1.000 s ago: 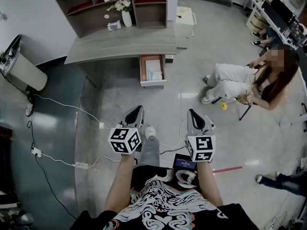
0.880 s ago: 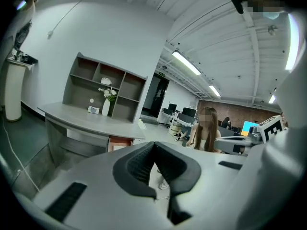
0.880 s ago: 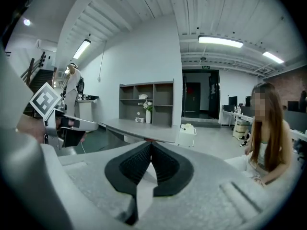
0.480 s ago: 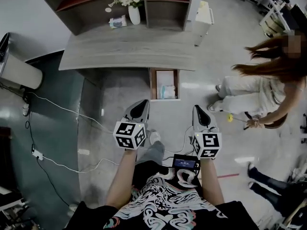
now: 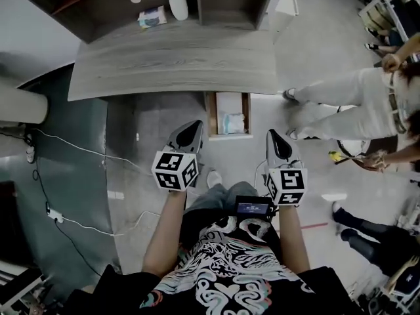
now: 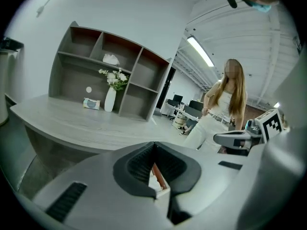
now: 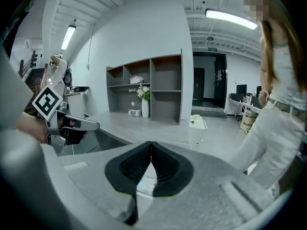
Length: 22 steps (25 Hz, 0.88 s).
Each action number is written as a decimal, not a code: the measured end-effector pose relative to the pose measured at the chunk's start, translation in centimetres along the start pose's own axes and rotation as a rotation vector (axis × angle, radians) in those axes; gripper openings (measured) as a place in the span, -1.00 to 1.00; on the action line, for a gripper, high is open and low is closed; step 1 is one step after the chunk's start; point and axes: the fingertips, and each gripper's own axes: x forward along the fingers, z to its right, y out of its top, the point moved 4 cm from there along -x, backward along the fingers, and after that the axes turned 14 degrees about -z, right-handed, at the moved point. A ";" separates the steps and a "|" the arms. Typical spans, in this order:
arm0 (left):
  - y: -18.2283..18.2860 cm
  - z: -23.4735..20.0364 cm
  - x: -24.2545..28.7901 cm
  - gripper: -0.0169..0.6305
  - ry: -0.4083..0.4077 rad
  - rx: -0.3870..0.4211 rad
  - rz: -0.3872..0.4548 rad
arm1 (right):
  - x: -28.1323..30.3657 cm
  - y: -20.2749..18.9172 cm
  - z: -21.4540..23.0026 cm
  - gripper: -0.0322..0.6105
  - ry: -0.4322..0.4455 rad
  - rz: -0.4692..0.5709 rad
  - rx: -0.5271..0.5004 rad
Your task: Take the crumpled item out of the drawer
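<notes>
Crumpled item (image 5: 231,122): pale, bunched, lying toward the front end of the open drawer (image 5: 210,114). Nothing is touching it.

Drawer: pulled out from under the grey desk (image 5: 170,58), its front facing me. It is sitting closer to my tongs than half a second ago, and the desk is filling more of the head view, since I am stepping in.

Left gripper (image 5: 189,132): I am holding it just short of the drawer's front left corner, apart from it. The jaws are pressed together at the tips with nothing between them, as before. The marker cube (image 5: 174,170) is riding behind.

Right gripper (image 5: 275,140): I am holding it level with the left, off the drawer's right side and a little further from it. The jaws are likewise closed on nothing, unchanged.

Desk top: carrying a white vase (image 5: 178,5) of flowers and a small packet (image 5: 152,17) beside it, both standing in front of the shelf unit (image 5: 85,12).

Person in white trousers (image 5: 341,107): seated a second ago, bending half a second ago, now standing and stepping, with one foot near the drawer's right side.

Floor, left: white cables (image 5: 79,151) are trailing across it, well apart from the drawer.

Small dark device (image 5: 252,207): hanging at my chest, between my forearms.
</notes>
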 end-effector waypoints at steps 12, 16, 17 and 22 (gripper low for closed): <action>2.0 -0.9 1.5 -0.95 -0.012 -0.004 0.013 | 2.1 1.3 1.7 -0.88 -0.005 -0.019 0.009; 2.6 -1.5 2.1 -0.95 -0.001 0.004 0.016 | 3.2 1.8 2.1 -0.88 -0.001 -0.020 -0.002; 2.8 -1.7 2.2 -0.95 0.001 0.003 0.015 | 3.4 1.9 2.2 -0.88 0.002 -0.024 -0.002; 2.8 -2.1 3.1 -0.95 0.011 -0.002 0.007 | 4.7 2.0 2.1 -0.88 0.022 -0.038 -0.010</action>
